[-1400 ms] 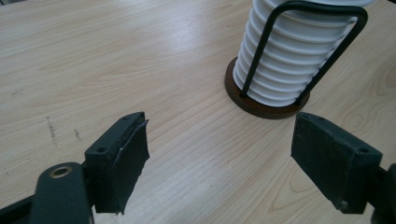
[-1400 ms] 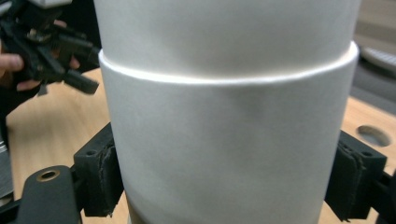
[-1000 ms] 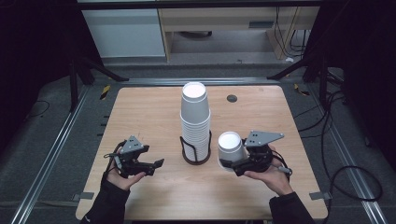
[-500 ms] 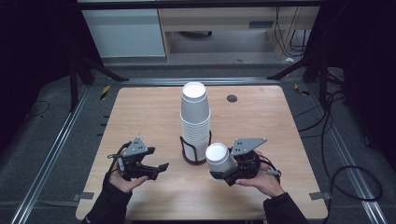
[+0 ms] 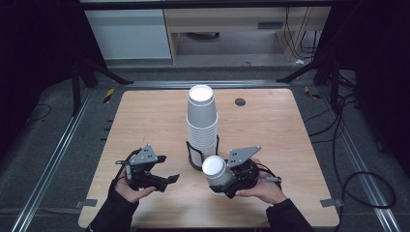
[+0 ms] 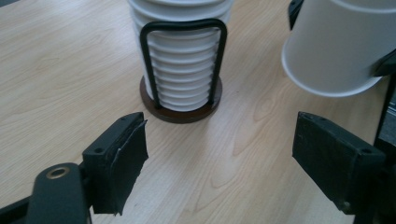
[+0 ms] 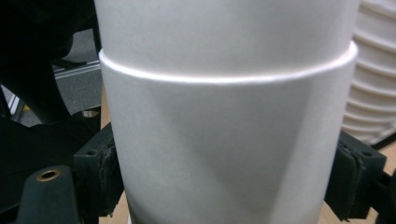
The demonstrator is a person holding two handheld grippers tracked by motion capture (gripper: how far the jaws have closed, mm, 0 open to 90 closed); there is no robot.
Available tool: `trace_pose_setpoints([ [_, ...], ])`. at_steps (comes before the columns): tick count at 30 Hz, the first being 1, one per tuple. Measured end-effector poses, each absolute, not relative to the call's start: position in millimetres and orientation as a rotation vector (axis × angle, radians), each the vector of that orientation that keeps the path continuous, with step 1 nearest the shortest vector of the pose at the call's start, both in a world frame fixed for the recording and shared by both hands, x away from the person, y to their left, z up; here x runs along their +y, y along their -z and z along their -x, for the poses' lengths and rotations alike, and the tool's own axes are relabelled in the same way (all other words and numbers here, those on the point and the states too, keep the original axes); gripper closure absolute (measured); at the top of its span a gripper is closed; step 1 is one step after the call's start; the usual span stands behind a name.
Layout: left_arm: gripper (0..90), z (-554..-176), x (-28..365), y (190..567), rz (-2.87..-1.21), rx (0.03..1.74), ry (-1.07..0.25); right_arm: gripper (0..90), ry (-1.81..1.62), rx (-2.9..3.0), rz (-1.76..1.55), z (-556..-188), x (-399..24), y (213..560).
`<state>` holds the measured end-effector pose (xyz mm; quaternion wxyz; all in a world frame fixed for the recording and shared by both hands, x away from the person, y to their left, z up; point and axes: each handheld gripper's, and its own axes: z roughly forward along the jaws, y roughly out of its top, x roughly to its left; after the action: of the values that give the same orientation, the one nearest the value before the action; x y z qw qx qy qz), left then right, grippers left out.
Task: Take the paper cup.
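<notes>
A tall stack of upturned white paper cups [image 5: 202, 121] stands mid-table in a black wire holder [image 5: 195, 159] on a round brown base [image 6: 180, 113]. My right gripper [image 5: 226, 182] is shut on a white cup [image 5: 214, 170] and holds it tilted just in front of the holder. That cup [image 7: 224, 140] sits between both pads, and a raised rim line crosses it. My left gripper [image 5: 166, 182] is open to the left of the held cup, jaws pointing toward it. In the left gripper view its jaws [image 6: 219, 158] stand wide apart, the stack [image 6: 182, 70] ahead and the held cup [image 6: 336, 46] at upper right.
The wooden table [image 5: 145, 121] has a small dark round hole [image 5: 240, 101] at the back right. Metal rails [image 5: 58, 154] and cables [image 5: 358, 179] run along the floor on both sides. Cabinets [image 5: 130, 29] stand beyond the far edge.
My right gripper has carried the cup left and toward the front edge, nearer the left gripper. My left gripper has shifted slightly right and stays open.
</notes>
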<state>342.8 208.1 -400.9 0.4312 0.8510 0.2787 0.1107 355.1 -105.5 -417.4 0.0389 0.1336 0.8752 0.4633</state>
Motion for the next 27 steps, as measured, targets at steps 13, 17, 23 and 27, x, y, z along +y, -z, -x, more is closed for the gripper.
trace_pose_setpoints([
  [13,14.0,-334.2,196.1,393.7,-2.123,0.628,-0.218,16.2,-1.371,2.739,-0.318,-359.2,-78.5,420.8],
  [17,13.4,-332.9,191.9,393.5,-2.131,0.608,-0.197,16.3,-1.362,2.753,-0.301,-360.6,-71.9,423.1],
  [23,12.7,-332.0,187.3,393.3,-2.127,0.59,-0.153,16.3,-1.326,2.777,-0.266,-362.0,-62.8,427.9],
  [27,12.2,-331.2,183.4,393.4,-2.128,0.58,-0.129,16.3,-1.324,2.788,-0.248,-362.3,-56.9,430.0],
])
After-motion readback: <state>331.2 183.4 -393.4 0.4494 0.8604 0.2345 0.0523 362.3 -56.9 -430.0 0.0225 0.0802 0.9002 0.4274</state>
